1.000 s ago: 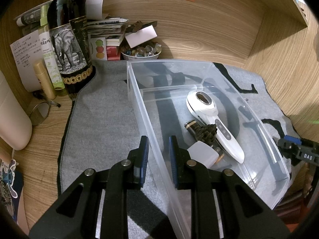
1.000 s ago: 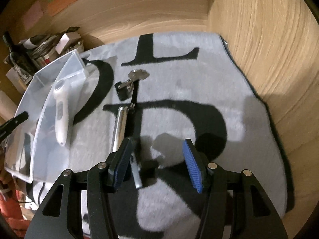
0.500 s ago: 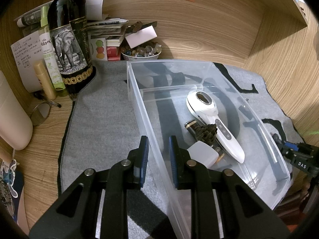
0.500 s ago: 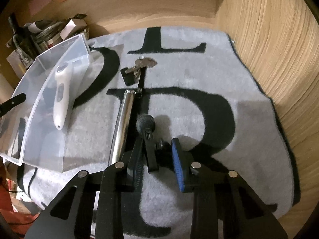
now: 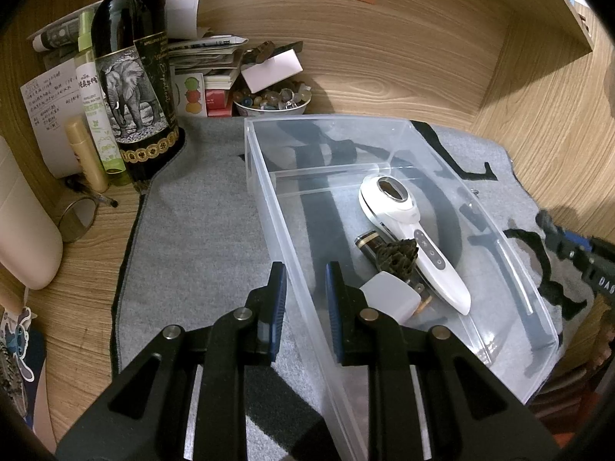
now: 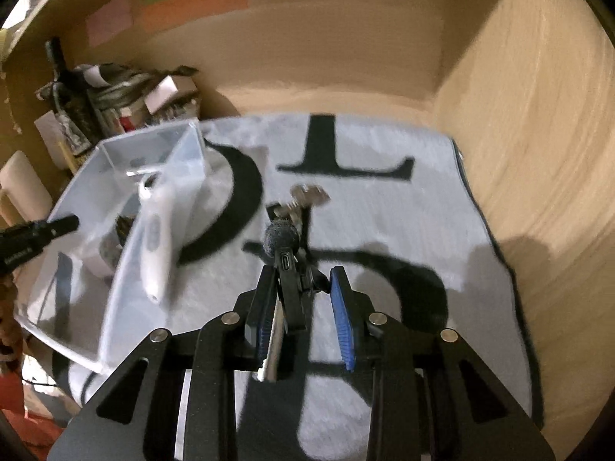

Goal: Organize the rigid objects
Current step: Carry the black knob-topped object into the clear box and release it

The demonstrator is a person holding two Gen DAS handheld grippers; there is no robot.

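A clear plastic bin (image 5: 269,207) lies on the grey mat. In it are a white handheld device (image 5: 415,238), a dark pine cone (image 5: 398,255), a dark tube and a white cap (image 5: 388,296). My left gripper (image 5: 303,296) is shut on the bin's near left wall. My right gripper (image 6: 303,299) is shut on a small black microphone (image 6: 282,240) with a foam head and holds it above the mat. A silver metal tube (image 6: 271,357) and a key set (image 6: 303,198) lie on the mat. The bin also shows in the right wrist view (image 6: 115,269).
A dark wine bottle (image 5: 134,88), a green spray bottle (image 5: 94,96), papers and a bowl of stones (image 5: 273,100) crowd the back left. Wooden walls close the back and right. A round mirror (image 5: 77,217) lies at the mat's left.
My right gripper has closed on the microphone and lifted it off the mat, moving toward the bin. The left gripper has held still on the bin wall.
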